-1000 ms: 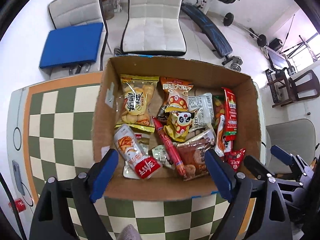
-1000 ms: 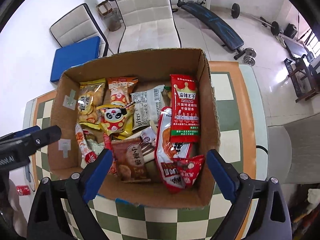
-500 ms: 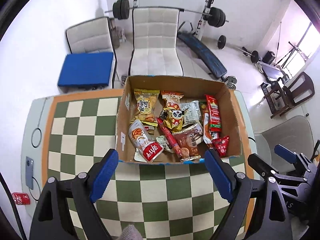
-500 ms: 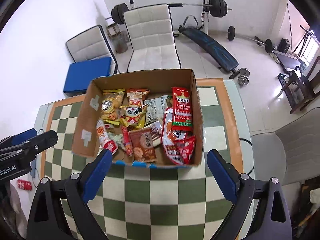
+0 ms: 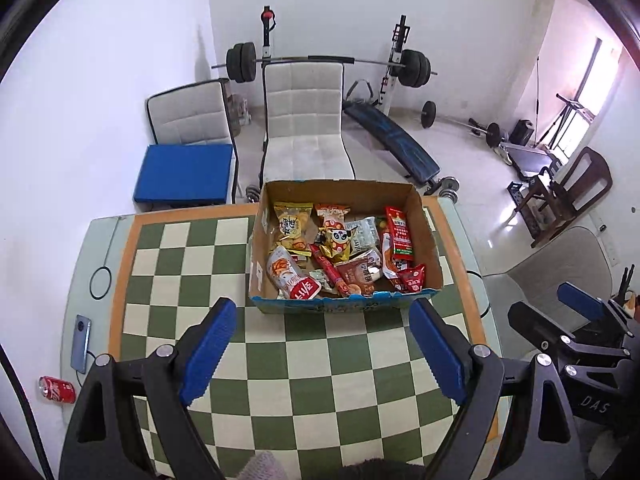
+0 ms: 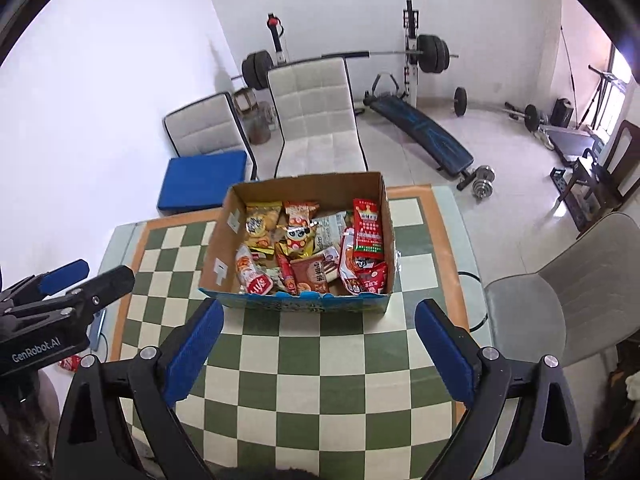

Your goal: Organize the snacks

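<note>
1. The open brown cardboard box [image 5: 428, 240] with a blue printed front stood on the far part of the green-and-cream checkered desk [image 5: 320, 364], and all the snack packets lay inside it in a loose, overlapping pile.
2. Your left tongs [image 5: 322, 348] were spread wide and held nothing; they hung above the desk, on the near side of the box and well apart from it.
3. Your right tongs [image 6: 320, 344] were also spread wide and empty, on the near side of the box as well.
4. I judged the packets to be light, soft and slippery, because they were thin glossy plastic film with air inside; a hard squeeze could crush the contents.
5. The long red flat packet with a green band [image 6: 368, 227] lay on top at the right side of the box, so you could take it by its top sealed edge, where the film is flat and stiffer.
6. The yellow bag of round biscuits [image 5: 293, 226] lay at the far left corner; its contents looked fragile, so the sealed end was the safer place.
7. The thin red sausage stick [image 5: 329, 272] was narrow and probably firmer; a hold across its middle would suit it.
</note>
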Motion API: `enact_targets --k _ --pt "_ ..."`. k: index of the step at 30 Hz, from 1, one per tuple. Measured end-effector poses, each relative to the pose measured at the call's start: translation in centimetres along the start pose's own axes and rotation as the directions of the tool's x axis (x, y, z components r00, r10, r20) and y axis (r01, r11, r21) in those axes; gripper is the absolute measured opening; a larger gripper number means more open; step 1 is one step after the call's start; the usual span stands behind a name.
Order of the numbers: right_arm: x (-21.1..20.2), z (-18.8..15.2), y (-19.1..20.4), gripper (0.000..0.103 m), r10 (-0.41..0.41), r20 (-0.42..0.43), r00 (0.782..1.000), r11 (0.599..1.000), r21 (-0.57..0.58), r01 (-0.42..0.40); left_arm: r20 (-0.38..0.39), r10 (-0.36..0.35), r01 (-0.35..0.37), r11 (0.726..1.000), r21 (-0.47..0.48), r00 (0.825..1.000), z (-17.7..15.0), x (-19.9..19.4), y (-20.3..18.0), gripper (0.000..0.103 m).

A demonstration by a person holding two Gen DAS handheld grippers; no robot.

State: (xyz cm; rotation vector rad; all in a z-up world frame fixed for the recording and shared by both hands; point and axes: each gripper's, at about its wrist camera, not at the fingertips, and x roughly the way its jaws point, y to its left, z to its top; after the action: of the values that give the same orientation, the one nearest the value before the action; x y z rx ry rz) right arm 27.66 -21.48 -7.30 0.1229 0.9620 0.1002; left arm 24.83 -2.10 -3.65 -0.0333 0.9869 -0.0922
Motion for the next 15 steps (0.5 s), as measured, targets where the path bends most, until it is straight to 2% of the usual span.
enact_targets --k 10,15 --pt "-5.9 -1.7 1.2 0.099 0.009 0.048 0.999 1.0 -0.004 -0.009 0.06 0.007 -0.006 1.0 -0.005 0.998 -1.2 -4.8 0.1 0.088" --pt "-8.0 -1.9 1.5 0.099 -0.008 0.078 0.997 1.0 -0.018 0.01 0.076 0.004 -0.003 1.0 -0.014 0.997 -1.6 -5.7 0.1 0.088"
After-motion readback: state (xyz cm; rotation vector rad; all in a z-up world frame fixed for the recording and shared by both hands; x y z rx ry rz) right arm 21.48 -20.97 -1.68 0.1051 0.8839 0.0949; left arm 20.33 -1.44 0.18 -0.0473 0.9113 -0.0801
